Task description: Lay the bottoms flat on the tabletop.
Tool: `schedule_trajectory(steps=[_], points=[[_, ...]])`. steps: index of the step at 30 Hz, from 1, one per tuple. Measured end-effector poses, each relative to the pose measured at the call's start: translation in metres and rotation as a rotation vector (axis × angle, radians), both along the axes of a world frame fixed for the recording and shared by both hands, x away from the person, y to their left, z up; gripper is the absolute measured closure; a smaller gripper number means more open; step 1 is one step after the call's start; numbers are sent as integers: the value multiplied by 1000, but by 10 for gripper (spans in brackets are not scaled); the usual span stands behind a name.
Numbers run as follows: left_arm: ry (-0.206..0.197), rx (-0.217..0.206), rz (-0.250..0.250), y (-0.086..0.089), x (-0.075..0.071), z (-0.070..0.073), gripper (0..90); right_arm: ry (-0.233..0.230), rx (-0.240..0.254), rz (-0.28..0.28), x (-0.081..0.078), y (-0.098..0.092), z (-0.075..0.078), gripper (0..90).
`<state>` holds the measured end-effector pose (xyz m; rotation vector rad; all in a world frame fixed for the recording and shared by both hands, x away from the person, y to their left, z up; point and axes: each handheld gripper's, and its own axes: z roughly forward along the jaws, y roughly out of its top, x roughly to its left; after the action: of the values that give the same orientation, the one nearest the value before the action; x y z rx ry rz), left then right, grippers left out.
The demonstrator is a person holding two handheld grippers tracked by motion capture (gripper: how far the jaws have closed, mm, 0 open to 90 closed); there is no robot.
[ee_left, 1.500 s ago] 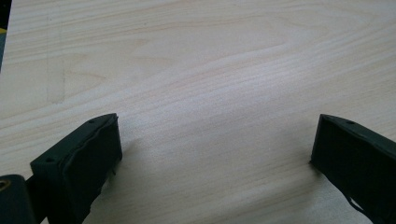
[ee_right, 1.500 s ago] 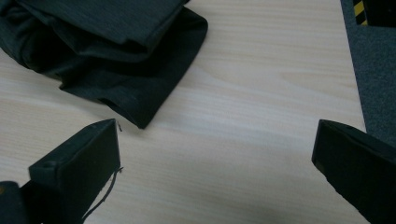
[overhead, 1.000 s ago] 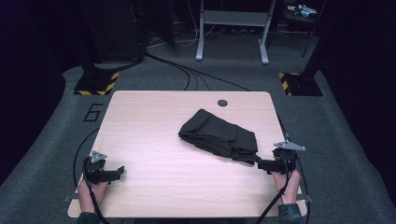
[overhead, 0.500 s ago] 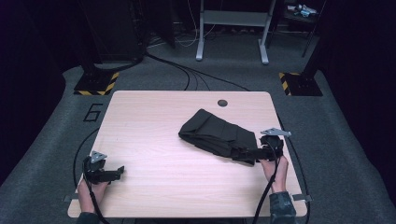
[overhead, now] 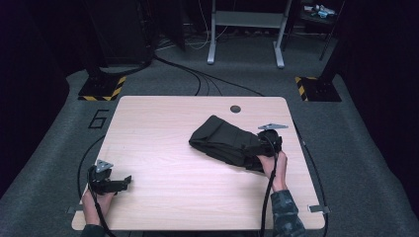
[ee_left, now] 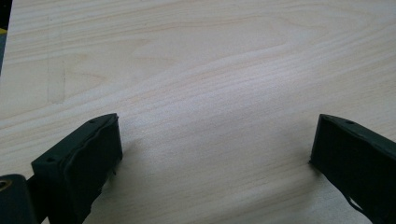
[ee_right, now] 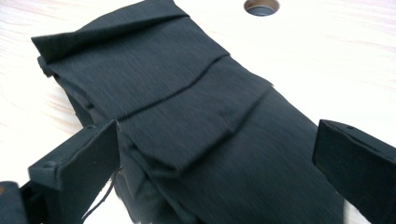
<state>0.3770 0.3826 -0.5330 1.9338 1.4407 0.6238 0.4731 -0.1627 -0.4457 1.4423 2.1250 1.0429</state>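
A folded black garment (overhead: 227,142) lies right of centre on the pale wooden table (overhead: 163,133). In the right gripper view its layered folds (ee_right: 187,116) run between my two black jaws. My right gripper (overhead: 264,148) is at the garment's right end, open, jaws spread on either side of the cloth (ee_right: 215,154). My left gripper (overhead: 123,181) rests near the table's front left corner, open, with bare wood (ee_left: 210,140) between its jaws.
A round cable hole (overhead: 235,108) sits near the table's far edge, also seen as a hole (ee_right: 261,6) in the right gripper view. Beyond the table stand a metal frame (overhead: 244,29), black-and-yellow floor blocks (overhead: 101,89) and floor cables (overhead: 197,79).
My right gripper has moved forward and left from the table's right edge onto the garment's right end. The left gripper has stayed where it was.
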Motion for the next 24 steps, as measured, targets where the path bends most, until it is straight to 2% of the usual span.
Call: schedule_trajectory(steps=[3,11,13,14,15,19,24], points=[[-1,1,0,0,0,0,17,9,-14,2,10,10,-3,1],[-4,0,0,0,0,0,22,91,-25,-11,40,33,-23,0],[-5,2,-2,0,0,0,23,138,-36,-19,45,38,-31,0],[-3,0,-1,-1,-1,0,23,149,-40,-3,48,38,-36,0],[-2,1,-1,0,-1,0,23,166,-29,-8,50,38,-40,0],[-4,0,-3,-1,-1,0,24,182,-8,6,53,35,-50,0],[-6,2,-4,-1,-1,0,26,189,-16,15,52,36,-51,2]])
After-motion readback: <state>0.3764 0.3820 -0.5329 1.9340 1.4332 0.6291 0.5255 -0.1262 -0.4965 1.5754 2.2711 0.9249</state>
